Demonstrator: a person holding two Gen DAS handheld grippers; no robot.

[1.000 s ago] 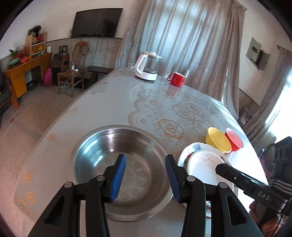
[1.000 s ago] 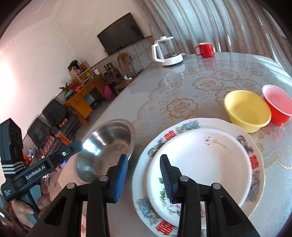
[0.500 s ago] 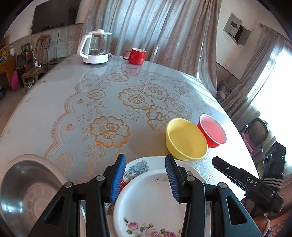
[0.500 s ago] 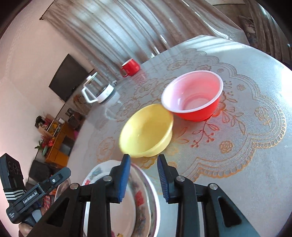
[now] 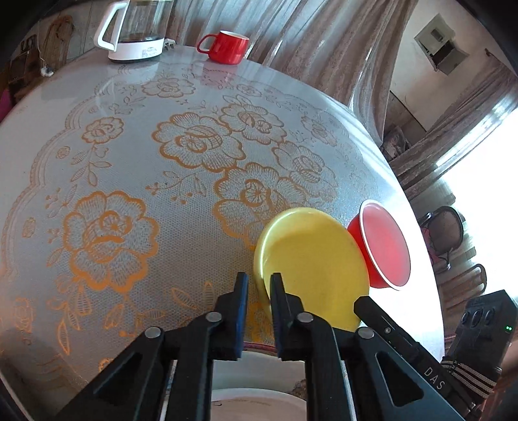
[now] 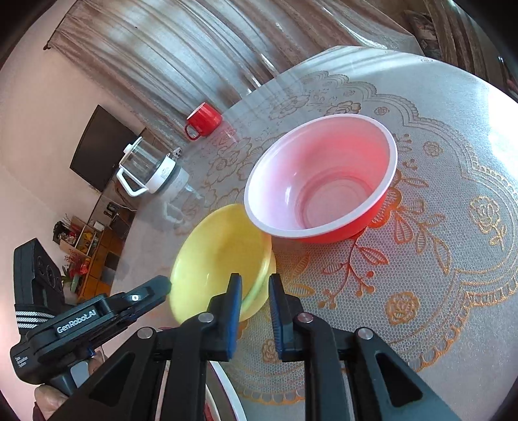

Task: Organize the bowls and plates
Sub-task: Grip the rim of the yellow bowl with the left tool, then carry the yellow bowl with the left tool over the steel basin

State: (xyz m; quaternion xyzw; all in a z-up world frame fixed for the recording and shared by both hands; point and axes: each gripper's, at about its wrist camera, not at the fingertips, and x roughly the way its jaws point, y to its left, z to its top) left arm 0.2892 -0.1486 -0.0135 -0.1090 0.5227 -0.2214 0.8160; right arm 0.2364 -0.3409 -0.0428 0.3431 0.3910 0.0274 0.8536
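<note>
A yellow bowl (image 5: 314, 265) sits on the lace-patterned table, touching a red bowl (image 5: 385, 246) on its right. My left gripper (image 5: 259, 298) straddles the yellow bowl's near-left rim, jaws narrowed but with a gap. My right gripper (image 6: 255, 298) straddles the same yellow bowl (image 6: 220, 256) at its near-right rim, also narrowed with a gap. The red bowl (image 6: 323, 178) stands just beyond it. The white plates' rim (image 5: 259, 396) shows below my left gripper. I cannot tell whether either gripper pinches the rim.
A red mug (image 5: 226, 45) and a glass kettle (image 5: 136, 29) stand at the table's far edge. The table's right edge (image 5: 417, 226) runs close past the red bowl. Curtains hang behind the table.
Both grippers have moved forward from the plates to the yellow bowl and their jaws have narrowed around its rim. The steel bowl has left both views.
</note>
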